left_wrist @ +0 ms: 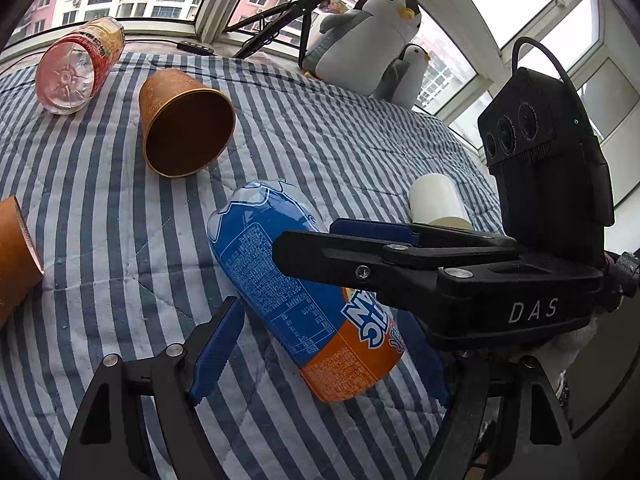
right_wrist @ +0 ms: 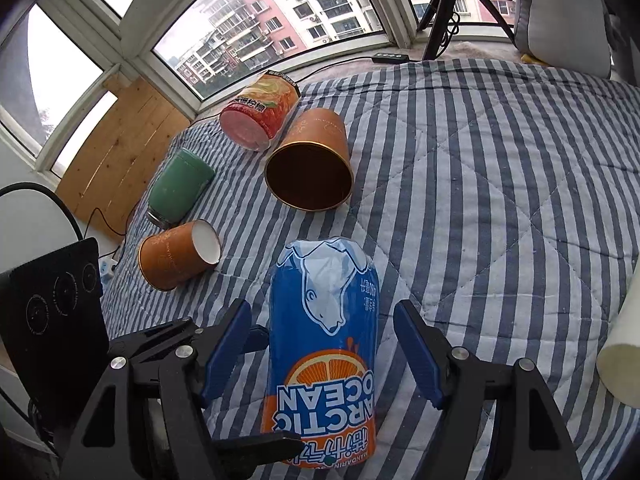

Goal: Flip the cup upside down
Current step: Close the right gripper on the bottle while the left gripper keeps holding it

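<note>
A blue and orange "Arctic Ocean" cup (left_wrist: 304, 296) (right_wrist: 324, 344) lies on its side on the striped quilt (left_wrist: 120, 248). In the right wrist view my right gripper (right_wrist: 322, 348) is open, one blue pad on each side of the cup with a small gap to it. The left wrist view shows my left gripper (left_wrist: 320, 364) open as well, with the cup's orange end lying between its fingers. The right gripper (left_wrist: 324, 240) reaches in from the right there, across the cup's middle. The left gripper (right_wrist: 260, 392) enters the right wrist view from the lower left.
Other cups lie on their sides on the quilt (right_wrist: 500, 184): a large copper one (left_wrist: 188, 128) (right_wrist: 312, 168), a red clear one (left_wrist: 76, 68) (right_wrist: 260, 116), a green one (right_wrist: 180, 188), a small orange one (right_wrist: 176, 256), a white one (left_wrist: 436, 200). A plush penguin (left_wrist: 368, 32) and a tripod (right_wrist: 444, 4) stand by the window.
</note>
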Available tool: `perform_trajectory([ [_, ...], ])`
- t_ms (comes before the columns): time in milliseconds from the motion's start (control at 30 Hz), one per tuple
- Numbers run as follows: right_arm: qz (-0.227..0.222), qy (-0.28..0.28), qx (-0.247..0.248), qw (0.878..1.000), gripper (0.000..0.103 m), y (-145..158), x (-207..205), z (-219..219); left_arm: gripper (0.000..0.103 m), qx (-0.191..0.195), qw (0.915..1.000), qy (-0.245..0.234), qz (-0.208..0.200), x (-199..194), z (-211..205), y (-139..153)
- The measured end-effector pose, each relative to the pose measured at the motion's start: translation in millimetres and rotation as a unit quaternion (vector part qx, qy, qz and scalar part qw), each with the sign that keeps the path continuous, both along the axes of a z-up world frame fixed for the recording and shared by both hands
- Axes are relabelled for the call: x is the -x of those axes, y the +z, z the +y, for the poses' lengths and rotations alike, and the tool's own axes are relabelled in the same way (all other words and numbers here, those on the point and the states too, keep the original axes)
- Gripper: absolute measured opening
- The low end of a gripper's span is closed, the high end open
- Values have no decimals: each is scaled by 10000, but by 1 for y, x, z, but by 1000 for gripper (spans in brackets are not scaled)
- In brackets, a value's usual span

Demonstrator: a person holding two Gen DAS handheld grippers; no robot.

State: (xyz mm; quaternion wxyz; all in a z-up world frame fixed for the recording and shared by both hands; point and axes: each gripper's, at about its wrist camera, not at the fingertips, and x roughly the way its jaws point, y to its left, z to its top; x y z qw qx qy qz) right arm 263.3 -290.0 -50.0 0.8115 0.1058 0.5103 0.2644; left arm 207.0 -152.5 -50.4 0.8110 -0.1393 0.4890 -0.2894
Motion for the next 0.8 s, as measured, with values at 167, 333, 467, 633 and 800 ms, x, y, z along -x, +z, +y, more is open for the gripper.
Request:
perform_trajectory([
  [167,150,89,64,9998,68,-7,-8,8,81,-20,9999,-71,79,-8,-4,-8],
  [333,117,-7,265,9996,61,-8,-5,12,80,-43,9999,-110,6,-10,-5,-11],
  [467,23,-93,126,9999,60,-4,4,9,78,-154,9996,-155,-200,-1,-2,-4],
  [633,-357,-201,-190,9990,60,6,23,10,75,-427,9969,-134,-653,16,7,13],
  [800,-866,-250,-405,9951,60,18,40,23,74,-653,9932,-67,-959,26,22,28],
])
